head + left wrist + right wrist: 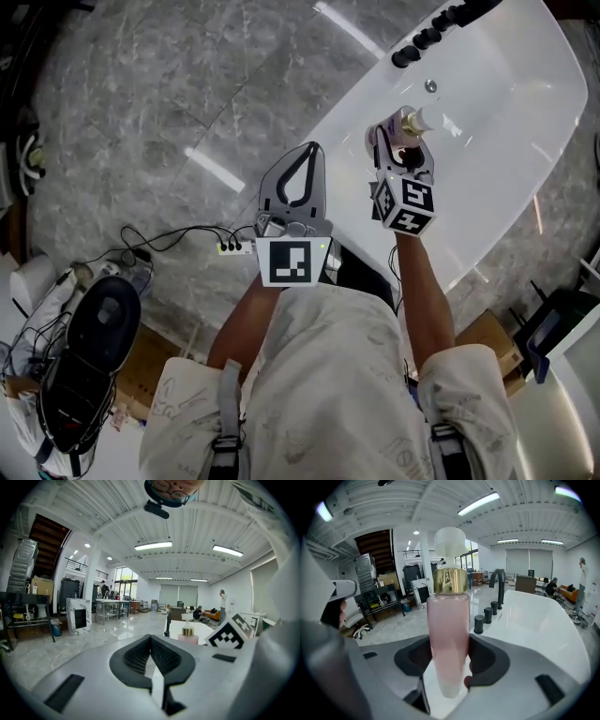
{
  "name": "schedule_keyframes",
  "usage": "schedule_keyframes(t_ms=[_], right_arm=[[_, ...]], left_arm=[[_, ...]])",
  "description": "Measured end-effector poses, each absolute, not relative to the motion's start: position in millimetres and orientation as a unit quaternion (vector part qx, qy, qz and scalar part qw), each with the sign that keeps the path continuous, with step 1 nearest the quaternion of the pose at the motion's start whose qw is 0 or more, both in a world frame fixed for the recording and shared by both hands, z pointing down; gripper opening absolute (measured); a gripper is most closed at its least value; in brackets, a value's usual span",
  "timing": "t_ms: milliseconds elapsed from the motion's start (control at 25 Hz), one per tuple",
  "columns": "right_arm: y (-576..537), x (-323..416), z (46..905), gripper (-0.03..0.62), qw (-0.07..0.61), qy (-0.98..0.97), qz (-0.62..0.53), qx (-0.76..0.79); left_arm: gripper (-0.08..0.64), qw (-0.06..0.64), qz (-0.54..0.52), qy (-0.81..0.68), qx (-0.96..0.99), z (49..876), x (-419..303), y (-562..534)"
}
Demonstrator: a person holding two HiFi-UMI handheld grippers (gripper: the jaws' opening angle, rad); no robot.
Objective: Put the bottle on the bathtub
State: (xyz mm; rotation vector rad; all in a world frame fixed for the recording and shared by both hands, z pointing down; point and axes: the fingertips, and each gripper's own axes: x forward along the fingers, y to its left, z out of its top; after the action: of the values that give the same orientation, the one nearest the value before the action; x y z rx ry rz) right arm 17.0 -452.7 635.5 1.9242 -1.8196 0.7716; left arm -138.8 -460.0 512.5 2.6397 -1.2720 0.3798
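A pink bottle (449,630) with a gold collar and a white pump cap stands upright between the jaws of my right gripper (449,651), which is shut on its lower body. In the head view that gripper (401,150) holds the bottle (414,122) over the inside of the white bathtub (511,141), near its long rim. My left gripper (310,150) hovers to the left over the floor beside the tub; its fingers meet at the tips with nothing between them. The left gripper view shows its shut jaws (151,641) and, beyond them, the bottle (188,634).
A black faucet (498,585) and a row of black knobs (427,37) sit on the tub's far end. On the grey marble floor lie a power strip (234,247) with cables, a black bag (89,356) at lower left and cardboard boxes (487,333) by the tub.
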Motion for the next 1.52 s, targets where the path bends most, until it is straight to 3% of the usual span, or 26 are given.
schedule_keyframes(t_ms=[360,1200,1520], right_arm=[[-490.7,29.3,685.7,0.206,0.205,-0.64,0.288,0.682],[-575.3,64.3,696.9,0.207,0.212,-0.641,0.238,0.698],[-558.5,64.3,701.1,0.207,0.216,-0.642,0.233,0.698]], left_arm=[[0.003,0.143,0.15,-0.43,0.879,543.2,-134.2,-461.1],[0.003,0.155,0.168,-0.414,0.881,555.9,-121.4,-454.3],[0.003,0.172,0.16,-0.424,0.875,557.0,-117.9,-459.4]])
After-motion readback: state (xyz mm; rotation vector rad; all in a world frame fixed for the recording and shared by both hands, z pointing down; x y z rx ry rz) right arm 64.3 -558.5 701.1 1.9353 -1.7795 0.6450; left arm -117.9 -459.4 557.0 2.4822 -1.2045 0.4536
